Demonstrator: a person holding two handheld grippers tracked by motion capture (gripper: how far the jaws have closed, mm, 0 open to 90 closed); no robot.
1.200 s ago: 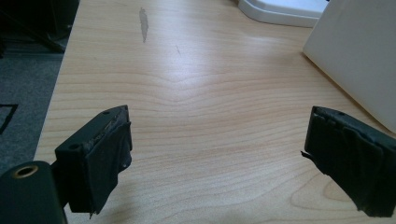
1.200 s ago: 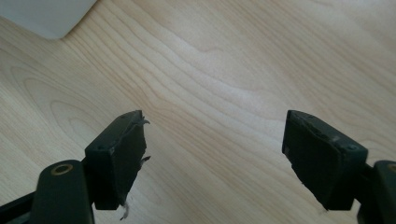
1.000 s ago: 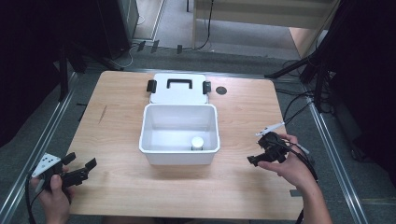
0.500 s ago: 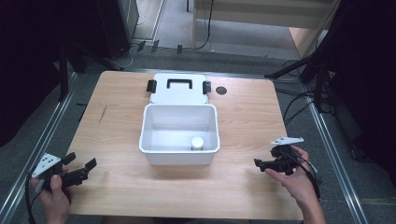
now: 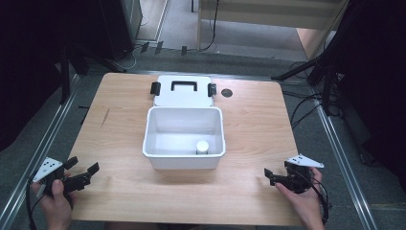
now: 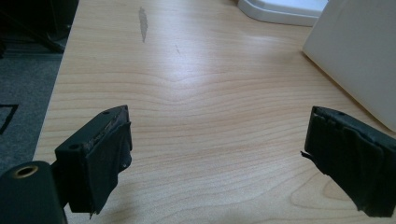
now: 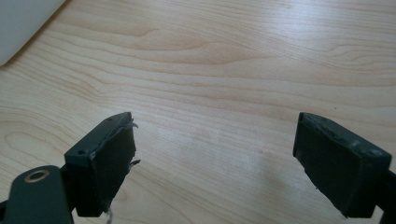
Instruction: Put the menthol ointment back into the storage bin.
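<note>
bin (image 5: 158, 158): small white jar (image 5: 202, 146) already inside, lid (image 5: 182, 91) off behind | left gripper (image 5: 81, 173) & right gripper (image 5: 274, 176): jaws wide, empty, right's just opened further | left: closing up, I'd guess

— Where's the box (image 5: 184, 139) sitting?
— Mid-table (image 5: 249, 120), with its lid (image 5: 183, 91) lying flat just behind it, touching.
— Anything inside?
— A small cylinder (image 5: 202, 146) in the near right corner. A round hole (image 5: 227, 93) lies right of the lid

I see the white box (image 5: 184, 139) standing open and upright at table centre, its lid (image 5: 183, 91) lying flat just behind it, a small white cylinder (image 5: 202, 146) standing inside near the front right corner.
</note>
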